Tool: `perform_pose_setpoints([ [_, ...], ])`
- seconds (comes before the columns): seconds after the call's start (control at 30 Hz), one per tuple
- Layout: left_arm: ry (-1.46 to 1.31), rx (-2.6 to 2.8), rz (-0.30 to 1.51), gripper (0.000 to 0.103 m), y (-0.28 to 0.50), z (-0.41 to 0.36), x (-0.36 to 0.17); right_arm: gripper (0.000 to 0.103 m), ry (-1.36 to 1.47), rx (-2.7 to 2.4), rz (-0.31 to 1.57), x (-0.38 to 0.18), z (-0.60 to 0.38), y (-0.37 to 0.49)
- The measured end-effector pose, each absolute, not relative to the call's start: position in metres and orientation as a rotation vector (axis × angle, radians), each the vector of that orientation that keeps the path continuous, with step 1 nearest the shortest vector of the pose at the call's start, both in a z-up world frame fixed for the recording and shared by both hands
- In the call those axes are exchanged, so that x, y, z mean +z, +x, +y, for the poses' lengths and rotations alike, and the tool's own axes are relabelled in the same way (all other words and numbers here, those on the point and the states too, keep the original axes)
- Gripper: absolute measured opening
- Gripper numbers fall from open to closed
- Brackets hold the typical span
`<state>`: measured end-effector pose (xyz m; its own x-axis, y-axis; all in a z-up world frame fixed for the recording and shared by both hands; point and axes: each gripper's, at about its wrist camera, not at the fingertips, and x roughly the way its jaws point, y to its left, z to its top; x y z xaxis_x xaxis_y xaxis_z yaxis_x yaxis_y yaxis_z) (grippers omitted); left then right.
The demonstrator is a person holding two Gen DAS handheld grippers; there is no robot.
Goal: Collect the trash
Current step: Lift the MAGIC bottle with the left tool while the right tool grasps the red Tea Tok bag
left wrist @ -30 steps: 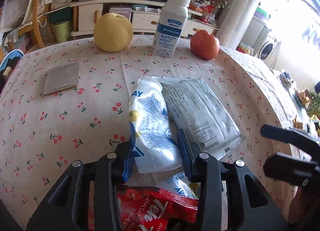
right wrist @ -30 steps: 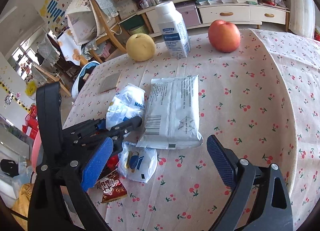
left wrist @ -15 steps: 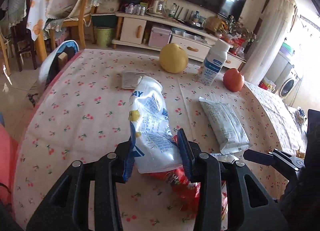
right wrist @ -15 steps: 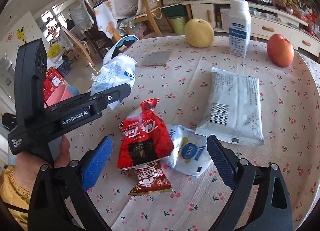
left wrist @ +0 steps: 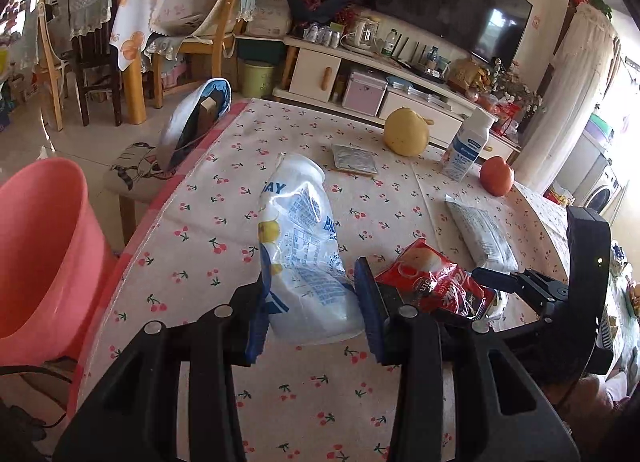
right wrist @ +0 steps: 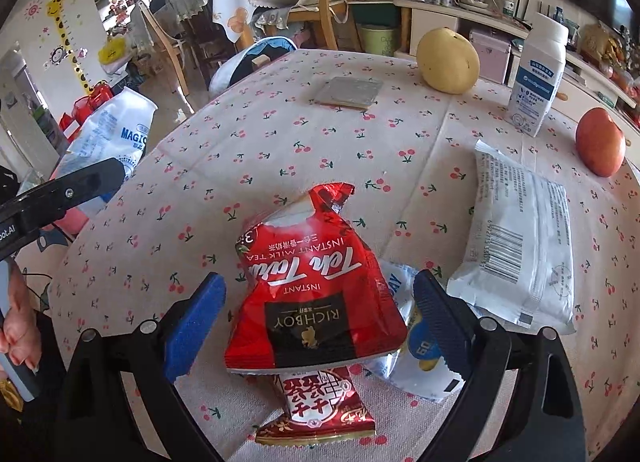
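Note:
My left gripper is shut on a white and blue snack bag and holds it above the table's left part; the bag also shows in the right wrist view. My right gripper is open, its jaws on either side of a red milk tea bag lying on the cherry tablecloth. Under that bag lie a small red wrapper and a white and blue wrapper. A large white packet lies to the right. A pink bin stands beside the table's left edge.
A yellow pear, a white bottle, a red apple and a grey coaster stand at the table's far side. A stool with a bag is by the left edge. Chairs and a TV cabinet stand behind.
My left gripper has lifted the white and blue bag and carried it left toward the pink bin. My right gripper has moved in over the red milk tea bag, jaws still open.

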<state>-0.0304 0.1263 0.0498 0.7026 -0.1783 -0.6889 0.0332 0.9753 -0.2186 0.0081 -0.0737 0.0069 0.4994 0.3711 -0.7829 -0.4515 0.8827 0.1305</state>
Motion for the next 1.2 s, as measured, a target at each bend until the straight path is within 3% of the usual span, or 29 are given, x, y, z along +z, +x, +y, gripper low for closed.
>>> perform_pose_setpoints([
  [0.23,-0.218,-0.124,0.778,0.041,-0.027,0.135,0.045,0.093,-0.172,0.47,0.898,0.002,-0.064,0.007],
  [0.37,-0.218,-0.124,0.767,0.041,-0.025,0.139,0.046,0.08,-0.21,0.44,0.876,0.002,-0.063,0.006],
  [0.83,-0.217,-0.08,0.739,0.04,-0.024,0.158,0.054,0.072,-0.26,0.373,0.801,0.011,-0.056,-0.004],
  [1.2,-0.228,-0.135,0.894,0.044,-0.011,0.153,0.024,0.066,-0.24,0.341,0.756,0.027,-0.055,-0.02],
])
